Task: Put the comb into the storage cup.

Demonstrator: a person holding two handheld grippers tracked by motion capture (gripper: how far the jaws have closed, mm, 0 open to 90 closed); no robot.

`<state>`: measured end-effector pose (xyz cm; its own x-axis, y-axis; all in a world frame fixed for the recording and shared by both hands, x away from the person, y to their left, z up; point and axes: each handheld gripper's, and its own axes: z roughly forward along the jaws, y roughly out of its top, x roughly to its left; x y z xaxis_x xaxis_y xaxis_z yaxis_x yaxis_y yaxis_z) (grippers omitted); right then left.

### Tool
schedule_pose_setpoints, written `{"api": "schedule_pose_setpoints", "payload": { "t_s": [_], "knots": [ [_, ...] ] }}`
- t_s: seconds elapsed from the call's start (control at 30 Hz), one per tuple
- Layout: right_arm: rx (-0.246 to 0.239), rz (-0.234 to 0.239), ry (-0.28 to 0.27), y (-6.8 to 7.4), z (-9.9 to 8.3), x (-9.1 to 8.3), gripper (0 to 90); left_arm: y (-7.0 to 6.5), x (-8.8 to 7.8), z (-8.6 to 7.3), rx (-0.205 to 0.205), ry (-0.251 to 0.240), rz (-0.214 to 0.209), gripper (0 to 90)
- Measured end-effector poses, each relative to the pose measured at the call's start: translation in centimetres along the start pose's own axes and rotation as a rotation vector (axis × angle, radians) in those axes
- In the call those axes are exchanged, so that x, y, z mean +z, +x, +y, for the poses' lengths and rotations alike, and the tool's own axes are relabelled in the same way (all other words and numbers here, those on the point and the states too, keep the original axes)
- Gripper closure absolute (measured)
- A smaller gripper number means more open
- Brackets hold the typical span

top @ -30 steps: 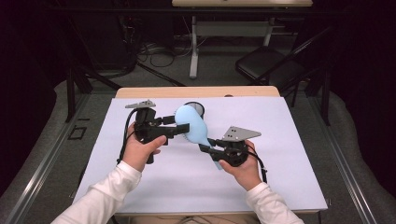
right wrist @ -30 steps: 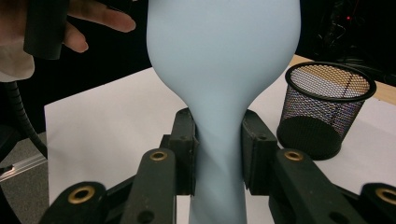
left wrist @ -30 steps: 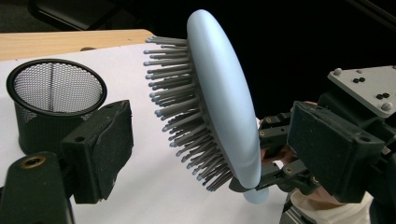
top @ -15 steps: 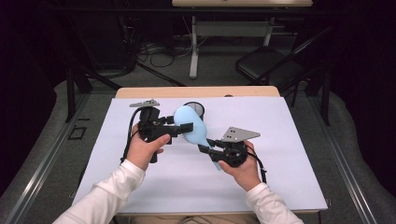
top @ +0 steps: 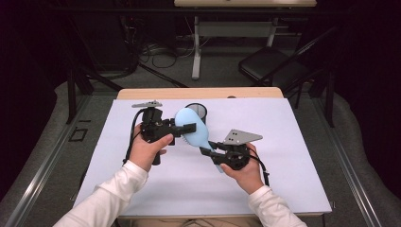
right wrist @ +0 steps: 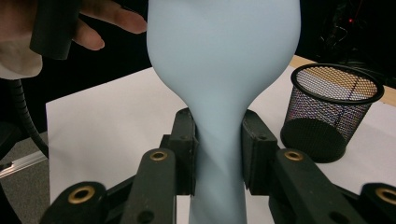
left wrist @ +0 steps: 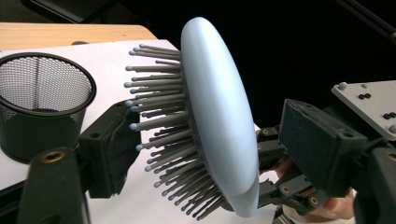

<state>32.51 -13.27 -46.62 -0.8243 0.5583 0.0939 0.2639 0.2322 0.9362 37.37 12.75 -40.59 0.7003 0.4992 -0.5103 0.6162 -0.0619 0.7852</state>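
Currently | hairbrush (top: 193,130) held aloft just beside mesh cup (top: 197,111) | right hand-held gripper (top: 206,150) clamps handle | left hand-held gripper (top: 185,129) closing around head, bristles touching one pad | handover underway; cup placement remaining, I judge

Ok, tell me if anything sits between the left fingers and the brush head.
Nothing visible does. The left gripper straddles the brush: one finger at the bristle tips, the other on the smooth back side. Its fingers have just been closing. The right gripper clamps the handle.
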Motion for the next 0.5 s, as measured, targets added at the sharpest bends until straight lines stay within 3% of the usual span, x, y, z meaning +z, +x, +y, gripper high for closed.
{"api": "schedule_pose_setpoints", "payload": {
  "t_s": [0.2,0.5],
  "knots": [
    [-0.007,0.003,0.005,0.14,-0.09,0.17,69.8,0.10,-0.08,0.08,-0.002,0.005,-0.002,28.6],
    [-0.012,0.001,0.003,0.17,-0.11,0.17,69.8,0.48,-0.21,0.21,-0.051,0.024,-0.025,33.8]
  ]
}}
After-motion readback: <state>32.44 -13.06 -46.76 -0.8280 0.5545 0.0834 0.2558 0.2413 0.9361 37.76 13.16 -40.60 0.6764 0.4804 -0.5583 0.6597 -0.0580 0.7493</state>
